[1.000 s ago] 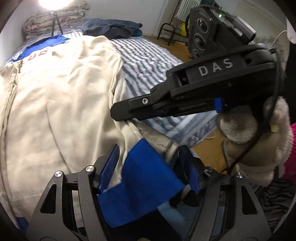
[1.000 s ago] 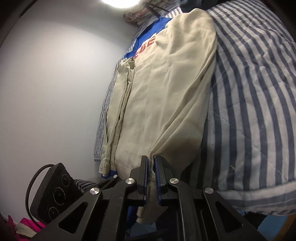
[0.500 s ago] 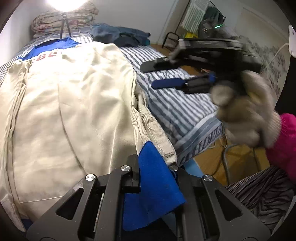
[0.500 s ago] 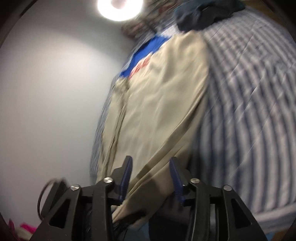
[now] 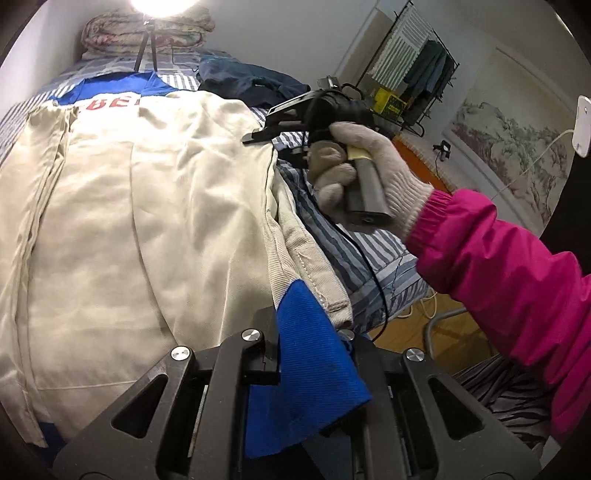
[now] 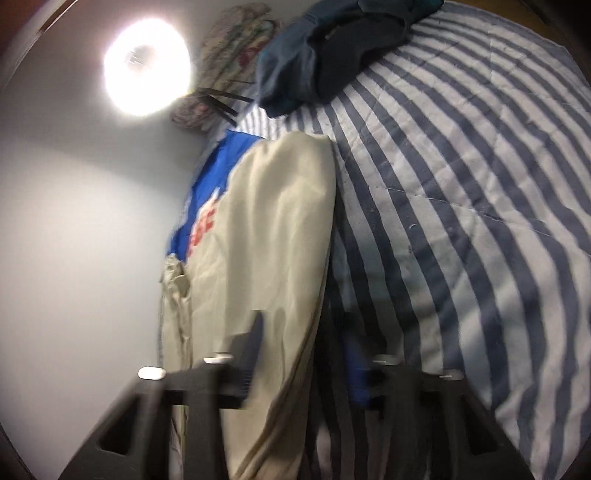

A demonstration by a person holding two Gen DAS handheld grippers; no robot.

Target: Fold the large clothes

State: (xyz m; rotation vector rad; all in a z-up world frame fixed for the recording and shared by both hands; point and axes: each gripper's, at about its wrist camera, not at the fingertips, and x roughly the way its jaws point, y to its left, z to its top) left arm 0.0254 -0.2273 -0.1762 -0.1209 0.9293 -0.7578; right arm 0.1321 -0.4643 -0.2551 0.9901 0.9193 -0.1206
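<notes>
A large beige jacket [image 5: 147,206] with blue trim and red letters lies flat on the striped bed. My left gripper [image 5: 306,325] is shut on its blue hem corner [image 5: 310,354] at the near edge. My right gripper [image 6: 303,354] is open and empty above the jacket's right edge [image 6: 280,236]. It also shows in the left wrist view [image 5: 266,125], held by a gloved hand over the jacket's far right side.
A dark blue garment [image 5: 251,83] lies on the striped bedspread [image 6: 461,203] beyond the jacket. A folded quilt [image 5: 147,33] and a bright lamp stand at the head of the bed. A clothes rack [image 5: 413,74] stands on the floor at the right.
My right gripper opened, let go of the beige hem and moved up and away along the jacket's right edge. My left gripper closed on the blue hem corner.
</notes>
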